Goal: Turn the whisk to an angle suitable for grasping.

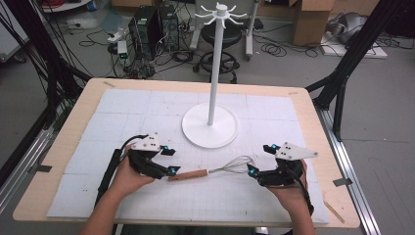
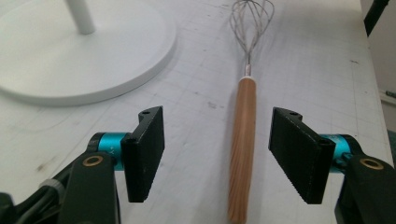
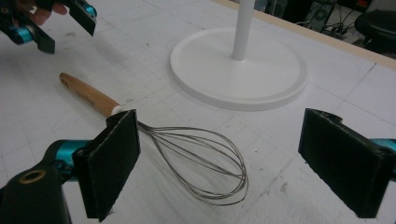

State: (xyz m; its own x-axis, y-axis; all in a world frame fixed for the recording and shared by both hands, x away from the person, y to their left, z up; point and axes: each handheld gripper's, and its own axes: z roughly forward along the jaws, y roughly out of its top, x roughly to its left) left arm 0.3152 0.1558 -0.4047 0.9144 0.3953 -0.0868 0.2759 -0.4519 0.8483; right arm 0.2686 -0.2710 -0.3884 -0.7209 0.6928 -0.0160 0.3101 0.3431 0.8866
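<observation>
A wire whisk with a light wooden handle (image 1: 210, 172) lies flat on the white gridded mat (image 1: 147, 107), just in front of the round base of a white stand with hooked arms on top (image 1: 211, 126). The left gripper (image 2: 217, 156) has its jaws spread either side of the handle without touching it; the right gripper (image 3: 243, 165) is spread wide by the wire loops.

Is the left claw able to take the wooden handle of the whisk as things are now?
Probably yes. In the left gripper view the left claw stands open with the whisk handle lying flat on the table between its jaws, untouched by either pad. Nothing lies in between; the white stand sits off to the side.
</observation>
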